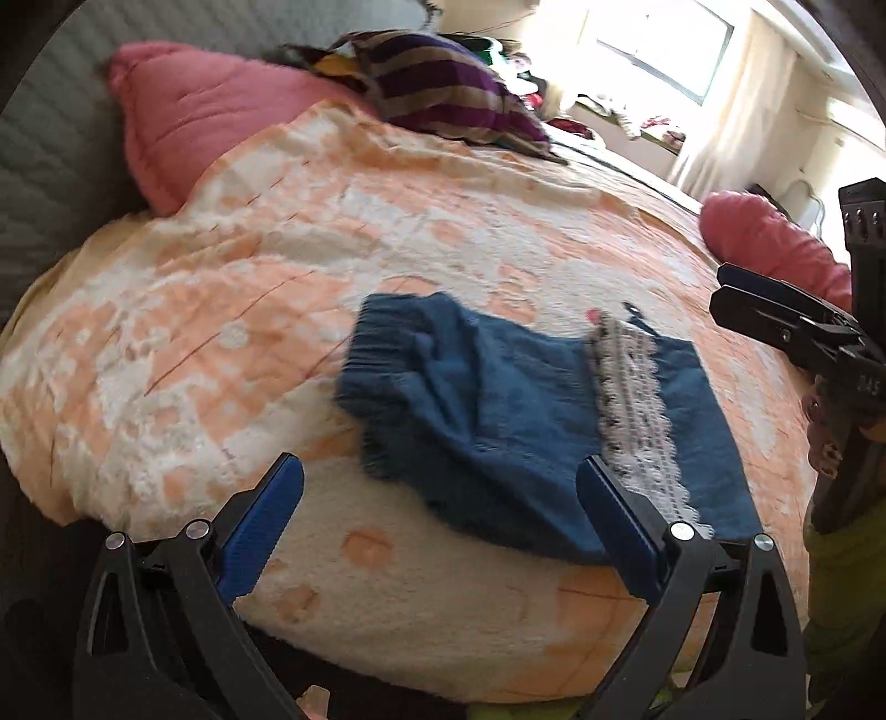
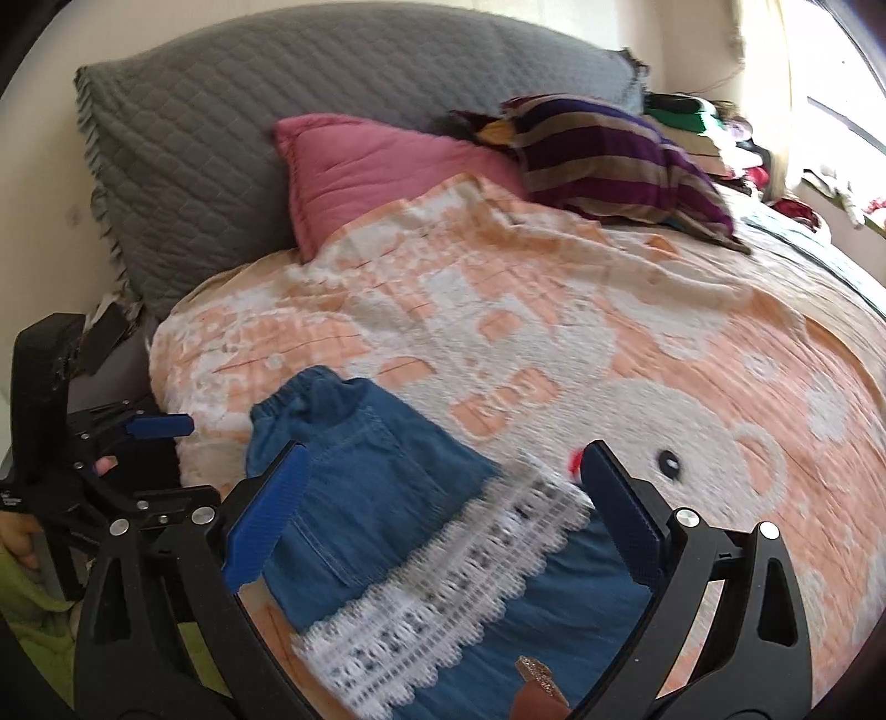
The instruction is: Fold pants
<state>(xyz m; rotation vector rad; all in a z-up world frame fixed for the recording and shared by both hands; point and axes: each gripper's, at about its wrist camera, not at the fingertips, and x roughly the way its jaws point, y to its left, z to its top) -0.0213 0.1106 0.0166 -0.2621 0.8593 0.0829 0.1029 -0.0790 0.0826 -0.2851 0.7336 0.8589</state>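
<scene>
Small blue denim pants [image 1: 498, 404] with an elastic waistband and a white lace band [image 1: 637, 410] lie folded on the orange-and-white bear blanket [image 1: 277, 266]. My left gripper [image 1: 440, 501] is open and empty, just above the near edge of the pants. My right gripper [image 2: 443, 487] is open and empty, hovering over the pants [image 2: 360, 487] and the lace band [image 2: 443, 587]. The right gripper also shows at the right edge of the left wrist view [image 1: 736, 293]. The left gripper shows at the left of the right wrist view [image 2: 160, 426].
A pink pillow [image 2: 376, 166], a purple striped cushion [image 2: 614, 160] and a grey quilted headboard cover [image 2: 277, 99] sit at the head of the bed. Another pink pillow [image 1: 775, 243] lies at the far side. Clutter and a bright window [image 1: 659, 50] lie beyond.
</scene>
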